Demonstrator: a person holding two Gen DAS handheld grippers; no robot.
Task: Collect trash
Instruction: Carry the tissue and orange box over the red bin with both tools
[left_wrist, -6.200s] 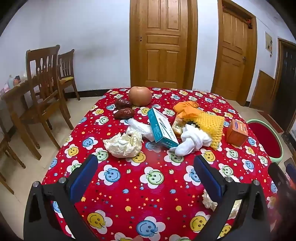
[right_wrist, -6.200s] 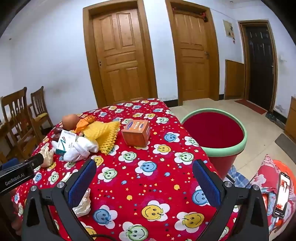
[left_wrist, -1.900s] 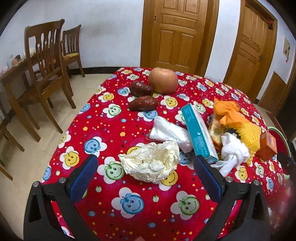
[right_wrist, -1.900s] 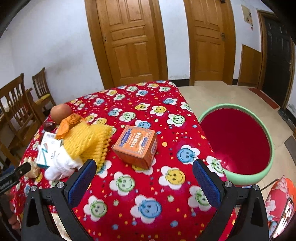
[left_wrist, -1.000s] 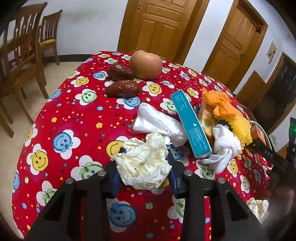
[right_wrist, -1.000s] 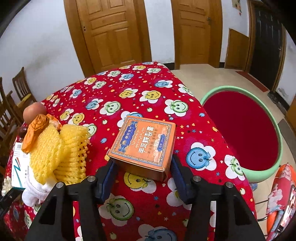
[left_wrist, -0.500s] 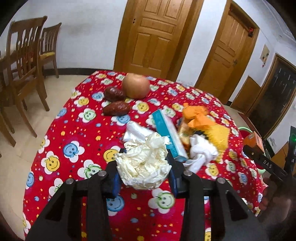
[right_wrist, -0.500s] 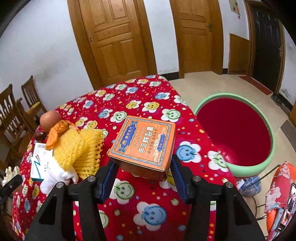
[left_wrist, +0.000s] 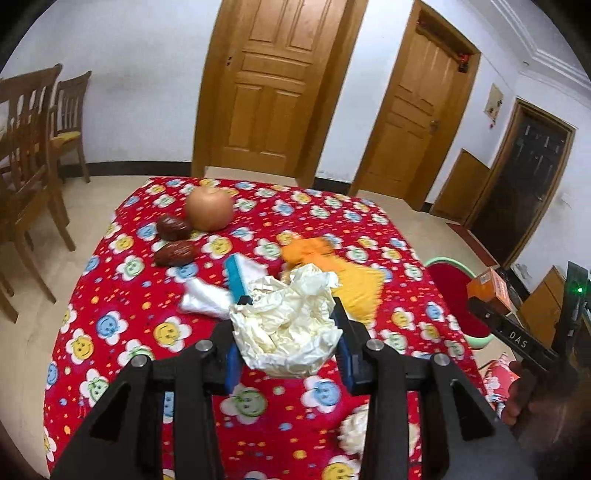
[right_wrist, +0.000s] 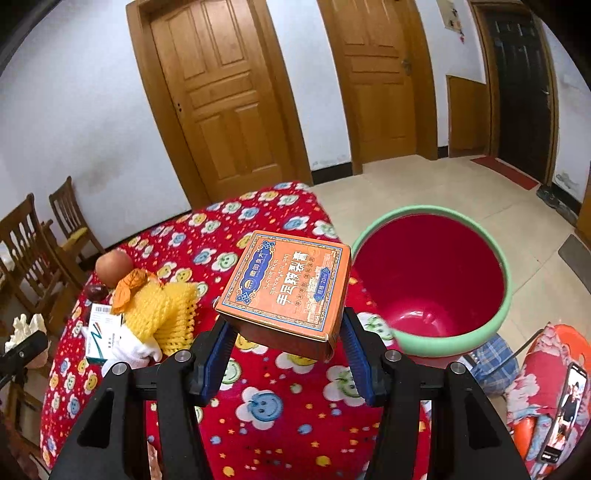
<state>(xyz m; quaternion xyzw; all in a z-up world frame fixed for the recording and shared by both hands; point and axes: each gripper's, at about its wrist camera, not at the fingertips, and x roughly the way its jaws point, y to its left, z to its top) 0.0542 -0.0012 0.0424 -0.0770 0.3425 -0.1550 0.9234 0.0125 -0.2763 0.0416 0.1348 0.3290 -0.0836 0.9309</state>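
While the left gripper (left_wrist: 286, 332) pinches a crumpled paper ball (left_wrist: 286, 328) above the table (left_wrist: 110, 295), the right gripper (right_wrist: 286, 341) squeezes a tilted orange box (right_wrist: 286, 286), its long side pointing toward the red bin (right_wrist: 432, 280).

Both the left gripper (left_wrist: 286, 330) and the right gripper (right_wrist: 286, 341) are matte black frames with round silver screws and blue ribbed finger pads (right_wrist: 356, 349).

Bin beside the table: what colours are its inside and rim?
The bin is red inside with a pale green rim, clearest in the right wrist view.
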